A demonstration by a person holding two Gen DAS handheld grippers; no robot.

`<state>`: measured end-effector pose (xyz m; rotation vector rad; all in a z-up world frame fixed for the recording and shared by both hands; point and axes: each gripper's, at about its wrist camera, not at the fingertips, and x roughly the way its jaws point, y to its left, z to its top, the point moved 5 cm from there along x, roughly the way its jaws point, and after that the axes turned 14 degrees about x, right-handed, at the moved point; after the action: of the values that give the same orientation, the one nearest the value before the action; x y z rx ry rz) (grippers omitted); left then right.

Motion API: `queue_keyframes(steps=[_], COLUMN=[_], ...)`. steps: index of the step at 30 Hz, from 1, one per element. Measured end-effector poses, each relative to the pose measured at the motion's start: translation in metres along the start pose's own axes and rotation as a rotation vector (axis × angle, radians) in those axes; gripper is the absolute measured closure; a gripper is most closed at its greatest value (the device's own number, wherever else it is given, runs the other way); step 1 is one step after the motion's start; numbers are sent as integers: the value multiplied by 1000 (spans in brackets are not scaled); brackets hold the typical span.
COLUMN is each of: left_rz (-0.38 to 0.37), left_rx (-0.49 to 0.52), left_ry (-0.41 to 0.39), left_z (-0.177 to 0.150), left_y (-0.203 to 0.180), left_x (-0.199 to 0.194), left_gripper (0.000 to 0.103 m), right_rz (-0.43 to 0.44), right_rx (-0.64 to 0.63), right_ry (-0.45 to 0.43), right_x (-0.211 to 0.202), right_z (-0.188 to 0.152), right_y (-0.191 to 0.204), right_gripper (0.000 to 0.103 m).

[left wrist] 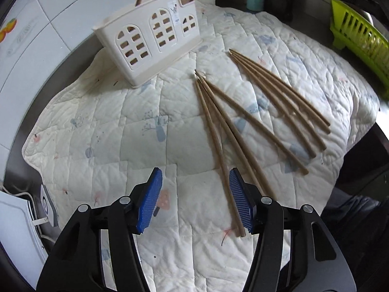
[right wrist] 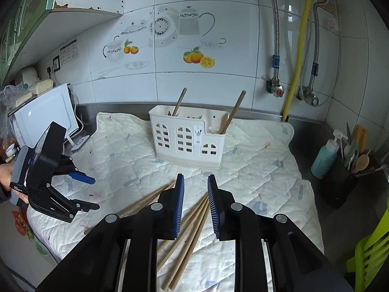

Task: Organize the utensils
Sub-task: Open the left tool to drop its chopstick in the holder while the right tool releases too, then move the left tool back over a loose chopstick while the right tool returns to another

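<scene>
Several wooden chopsticks [left wrist: 245, 121] lie in two fanned bunches on a quilted white mat [left wrist: 121, 133]; they also show in the right wrist view [right wrist: 192, 221]. A cream utensil holder [left wrist: 150, 41] with arched cut-outs stands at the mat's back, also in the right wrist view [right wrist: 187, 138], with two chopsticks [right wrist: 233, 113] standing in it. My left gripper [left wrist: 194, 199] is open and empty, low over the mat beside the nearer bunch; it shows in the right wrist view [right wrist: 92, 192]. My right gripper [right wrist: 195, 206] is open and empty above the chopsticks.
A lime green dish rack [left wrist: 359, 39] stands at the right. A dark utensil pot [right wrist: 342, 185] and a teal bottle [right wrist: 324, 160] stand at the back right. A white appliance [right wrist: 46, 114] sits at the left by the tiled wall.
</scene>
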<state>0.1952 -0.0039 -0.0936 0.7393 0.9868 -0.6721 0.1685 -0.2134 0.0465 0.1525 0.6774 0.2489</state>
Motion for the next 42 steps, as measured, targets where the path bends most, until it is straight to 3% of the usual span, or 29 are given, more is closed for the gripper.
queue_keyframes(steps=[2, 4, 15, 19, 26, 36, 42], left_rz=[-32, -15, -92, -102, -107, -60, -47], left_rx=[11, 17, -11, -41, -81, -120, -228], left_ry=[14, 29, 14, 32, 29, 29, -6], left_z=[-4, -10, -26, -35, -40, -45, -51], left_y=[-5, -8, -37, -38, -39, -49, -48], left_x=[7, 12, 17, 25, 27, 21, 19], left_gripper=[45, 45, 46, 65, 81, 87, 88], right_rz=[-9, -25, -66, -78, -87, -94, -86], right_rx=[6, 3, 28, 47, 66, 110, 149], right_ry=[9, 16, 54, 61, 83, 128, 157], right_x=[-1, 0, 2, 2, 4, 17, 28], right_z=[-11, -21, -70, -84, -100, -123, -135], right_y=[-2, -3, -6, -6, -5, -9, -14], right_gripper=[83, 83, 83, 83, 83, 84, 85])
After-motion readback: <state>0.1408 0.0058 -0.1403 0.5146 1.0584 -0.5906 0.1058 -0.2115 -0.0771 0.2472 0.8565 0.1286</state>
